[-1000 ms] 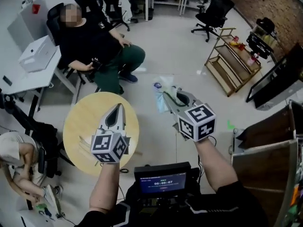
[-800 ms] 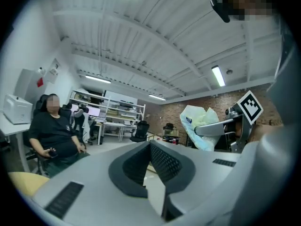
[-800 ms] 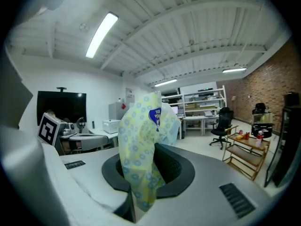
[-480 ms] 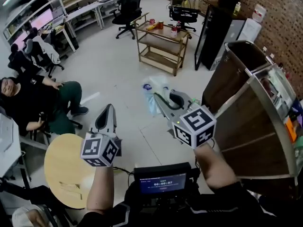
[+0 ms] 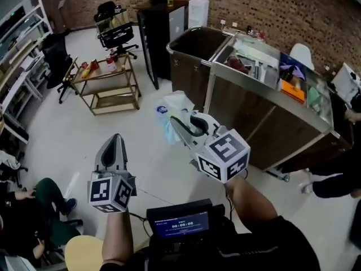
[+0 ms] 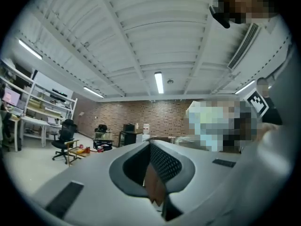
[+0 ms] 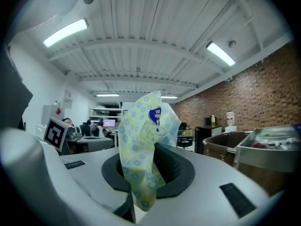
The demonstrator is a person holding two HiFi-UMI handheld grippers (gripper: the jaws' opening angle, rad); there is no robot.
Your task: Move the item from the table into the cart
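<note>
- Table (image 5: 83, 255): only its round edge shows at the bottom left, well away from the cart. Judging by that, the pick-up is done and the carry is the step in hand.
- Left gripper (image 5: 116, 143): jaws together with nothing in them, held low over bare floor. It has no part in the next move.
- Trolley (image 5: 107, 84) and chair (image 5: 115, 28): these stand off to the left, clear of the path.
- Cabinet (image 5: 159, 31): black, and just beside the cart's left end.
- Packet (image 5: 171, 110): pale, with a dotted print, and in the air short of the cart. It stands up out of the right claw.
- Right gripper (image 5: 181, 126): jaws clamped on the packet's lower part and pointed towards the cart.
- Bin (image 5: 189, 75): open-topped, at the cart's left end, and the nearest place to drop.
- Cart (image 5: 256, 117): its top tray already holds several things. The next move likely calls for lifting the packet over the rim to a free spot before the jaws part.
- Person (image 5: 337, 180): stands by the cart's right end, outside the approach line. Nothing on the floor blocks the way.
</note>
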